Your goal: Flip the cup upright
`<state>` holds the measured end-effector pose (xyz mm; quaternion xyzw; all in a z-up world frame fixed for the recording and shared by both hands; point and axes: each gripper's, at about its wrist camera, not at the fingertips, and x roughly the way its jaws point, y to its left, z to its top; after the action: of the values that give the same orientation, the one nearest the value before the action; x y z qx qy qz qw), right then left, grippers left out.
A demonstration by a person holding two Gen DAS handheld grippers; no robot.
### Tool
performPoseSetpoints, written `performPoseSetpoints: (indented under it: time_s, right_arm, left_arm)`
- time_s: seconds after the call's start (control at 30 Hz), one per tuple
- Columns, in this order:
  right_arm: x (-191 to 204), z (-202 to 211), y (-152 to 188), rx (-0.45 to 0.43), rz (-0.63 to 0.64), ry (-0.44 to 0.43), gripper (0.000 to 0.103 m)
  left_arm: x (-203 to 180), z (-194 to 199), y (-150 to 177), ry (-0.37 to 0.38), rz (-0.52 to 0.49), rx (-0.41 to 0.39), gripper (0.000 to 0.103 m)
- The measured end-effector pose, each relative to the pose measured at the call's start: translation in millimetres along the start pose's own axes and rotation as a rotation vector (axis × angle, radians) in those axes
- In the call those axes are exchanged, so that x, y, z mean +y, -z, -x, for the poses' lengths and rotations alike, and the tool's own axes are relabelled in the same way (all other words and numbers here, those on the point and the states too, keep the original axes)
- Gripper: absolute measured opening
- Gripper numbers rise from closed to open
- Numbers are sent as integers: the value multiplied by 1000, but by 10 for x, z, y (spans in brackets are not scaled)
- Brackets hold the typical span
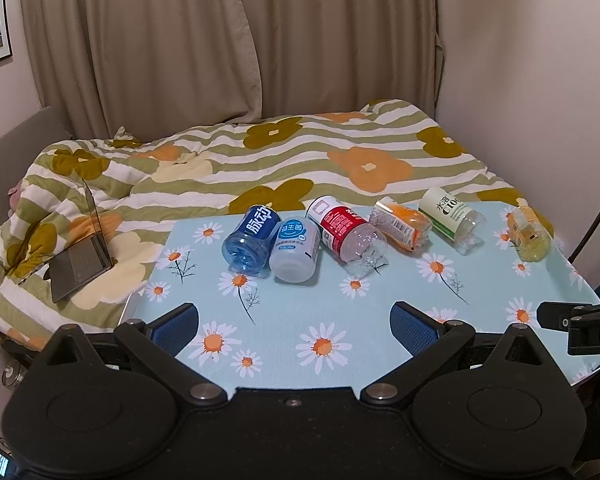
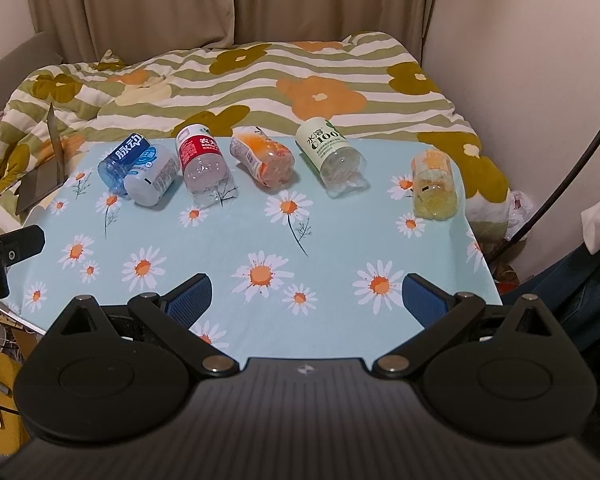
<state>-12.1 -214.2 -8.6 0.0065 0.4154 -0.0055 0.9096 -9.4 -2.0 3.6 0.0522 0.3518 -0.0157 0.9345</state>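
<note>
Several bottle cups lie on their sides in a row on the far part of the daisy tablecloth (image 1: 324, 300): blue (image 1: 250, 238), white (image 1: 296, 250), red-labelled (image 1: 344, 228), orange (image 1: 400, 222), green-labelled (image 1: 450, 216), yellow (image 1: 528, 232). The right wrist view shows them too: blue (image 2: 122, 162), white (image 2: 152, 178), red-labelled (image 2: 202, 164), orange (image 2: 262, 160), green-labelled (image 2: 332, 156), yellow (image 2: 434, 184). My left gripper (image 1: 294, 322) is open and empty above the table's near edge. My right gripper (image 2: 306, 298) is open and empty, also near the front edge.
A bed with a flowered striped quilt (image 1: 300, 152) lies behind the table. An open laptop (image 1: 86, 256) rests on it at the left. Curtains and a wall stand behind. A dark cable (image 2: 572, 160) runs down at the right.
</note>
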Motion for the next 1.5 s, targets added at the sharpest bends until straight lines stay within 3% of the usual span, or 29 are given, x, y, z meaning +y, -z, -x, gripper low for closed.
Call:
performPoseSetpoints:
  time_s: [0.83,1.3,1.5]
  right_arm:
    - [-4,0,0,2,-2,-9,103]
    - [-207,-121,-322,-18,42,-116,103]
    - [-137,-272,-454,-34,0,-156,103]
  left_arm:
    - [-47,43,-38,-28,9,-5,103]
    - [32,-4,-297,-107,17,-33,103]
    - [259,-233,-528,-91,-4,-9,103]
